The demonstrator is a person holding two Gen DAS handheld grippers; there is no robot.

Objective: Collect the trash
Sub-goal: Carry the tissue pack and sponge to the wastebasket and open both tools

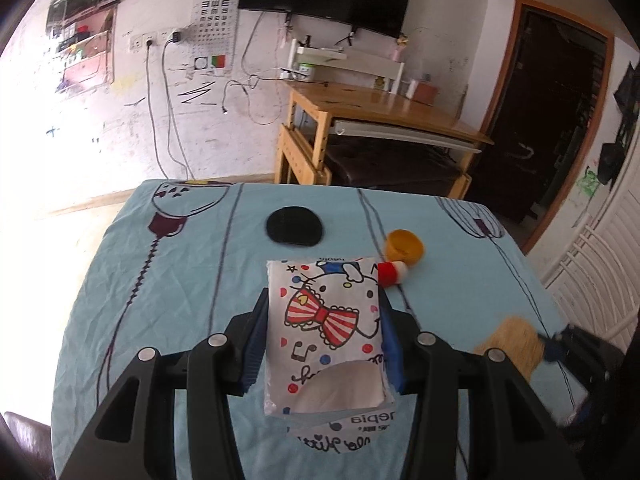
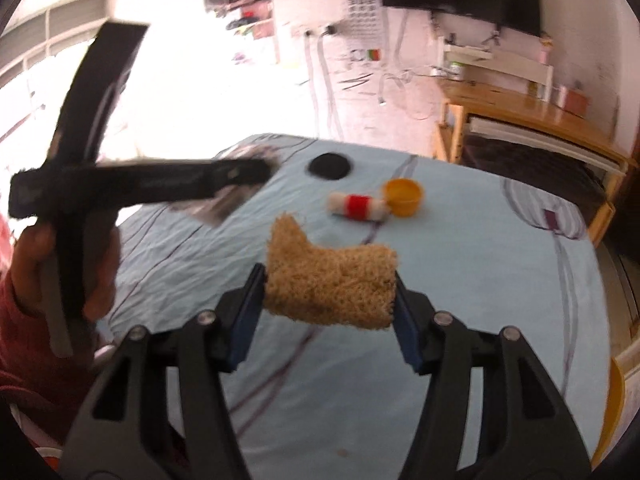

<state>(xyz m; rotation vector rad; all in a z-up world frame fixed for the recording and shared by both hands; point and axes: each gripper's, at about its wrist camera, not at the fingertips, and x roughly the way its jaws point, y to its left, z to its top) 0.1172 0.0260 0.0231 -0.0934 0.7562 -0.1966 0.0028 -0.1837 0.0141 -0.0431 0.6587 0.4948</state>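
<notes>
Between the blue pads of the left claw [image 1: 324, 336] sits a tissue pack [image 1: 326, 332] printed with a cartoon cat and a red striped bow; both pads press its sides, and it is held clear above the blue tablecloth [image 1: 180, 288]. Its near end runs under the claw's frame and the lettering there is partly cut off. Ahead of this claw lie a flat black disc [image 1: 295, 227], a yellow cup [image 1: 404, 247] and a small red-and-white bottle [image 1: 393, 273], half hidden behind the pack's right corner. To its right the right claw shows only as a dark, blurred shape at the frame edge. The right claw [image 2: 328, 292] grips a tan loofah sponge [image 2: 330, 280] between its pads, lifted off the cloth. Beyond it the bottle [image 2: 358, 207] lies on its side touching the cup [image 2: 403, 196], with the disc [image 2: 330, 166] farther off. To its left a hand [image 2: 68, 264] in a red sleeve holds the left claw's black handle, smeared by blur; what that claw carries is a grey smudge here.
</notes>
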